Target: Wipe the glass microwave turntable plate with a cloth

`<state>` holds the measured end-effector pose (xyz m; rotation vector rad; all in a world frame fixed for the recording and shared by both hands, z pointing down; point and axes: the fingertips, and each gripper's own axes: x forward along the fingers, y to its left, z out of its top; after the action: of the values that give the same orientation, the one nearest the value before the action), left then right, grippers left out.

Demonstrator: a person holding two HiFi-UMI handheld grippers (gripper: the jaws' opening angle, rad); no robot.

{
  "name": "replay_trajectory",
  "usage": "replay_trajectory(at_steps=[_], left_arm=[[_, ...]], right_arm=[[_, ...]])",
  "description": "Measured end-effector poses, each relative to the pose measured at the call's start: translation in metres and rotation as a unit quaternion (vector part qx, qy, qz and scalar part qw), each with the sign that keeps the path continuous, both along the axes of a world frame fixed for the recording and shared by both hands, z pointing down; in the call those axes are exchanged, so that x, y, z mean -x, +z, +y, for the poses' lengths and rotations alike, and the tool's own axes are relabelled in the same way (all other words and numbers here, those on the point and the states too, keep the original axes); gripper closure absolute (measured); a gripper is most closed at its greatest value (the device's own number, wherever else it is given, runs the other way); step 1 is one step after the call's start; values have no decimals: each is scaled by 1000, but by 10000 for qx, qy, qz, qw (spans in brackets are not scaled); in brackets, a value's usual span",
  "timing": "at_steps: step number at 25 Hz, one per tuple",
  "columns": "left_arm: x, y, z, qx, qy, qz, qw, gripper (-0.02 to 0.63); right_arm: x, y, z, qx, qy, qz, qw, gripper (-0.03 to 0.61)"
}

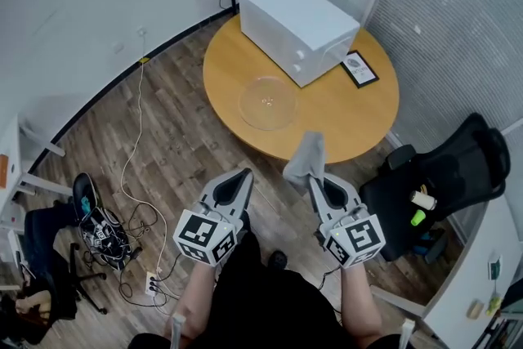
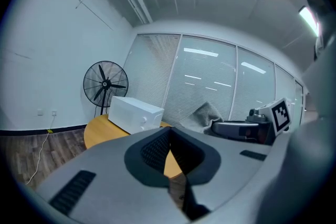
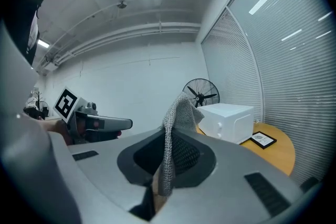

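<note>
R tool (image 1: 317,182) clamped on cloth (image 1: 306,158); L tool (image 1: 243,176) closed, empty; glass plate (image 1: 267,103) on table (image 1: 351,114), well ahead.

glossy glass plate (image 1: 267,102), rough knit cloth (image 1: 305,162), wooden table (image 1: 347,110)

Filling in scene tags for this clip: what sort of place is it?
Most likely a small office meeting room: a round wooden table, a black office chair beside it, and glass partition walls with blinds. A white microwave sits on the table, which is less typical.

The microwave (image 1: 298,29) blocks the table (image 1: 364,114) at the back; its front lies open
</note>
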<state>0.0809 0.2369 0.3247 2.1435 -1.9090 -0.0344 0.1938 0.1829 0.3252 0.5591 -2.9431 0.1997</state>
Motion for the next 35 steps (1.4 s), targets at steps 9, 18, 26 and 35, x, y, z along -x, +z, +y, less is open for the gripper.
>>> replay_trajectory(at_steps=[9, 18, 26, 35], left_arm=[[70, 3, -52, 100, 486, 18, 9988, 620], [124, 12, -86, 226, 797, 51, 9966, 620], [143, 36, -117, 476, 940, 183, 9943, 620], [161, 54, -182, 708, 955, -20, 9929, 620]], right_arm=[[65, 9, -45, 158, 474, 101, 9987, 558], [107, 26, -71, 319, 854, 256, 9955, 558], [127, 51, -95, 567, 934, 414, 9931, 558], [144, 76, -154, 685, 942, 458, 9921, 557]])
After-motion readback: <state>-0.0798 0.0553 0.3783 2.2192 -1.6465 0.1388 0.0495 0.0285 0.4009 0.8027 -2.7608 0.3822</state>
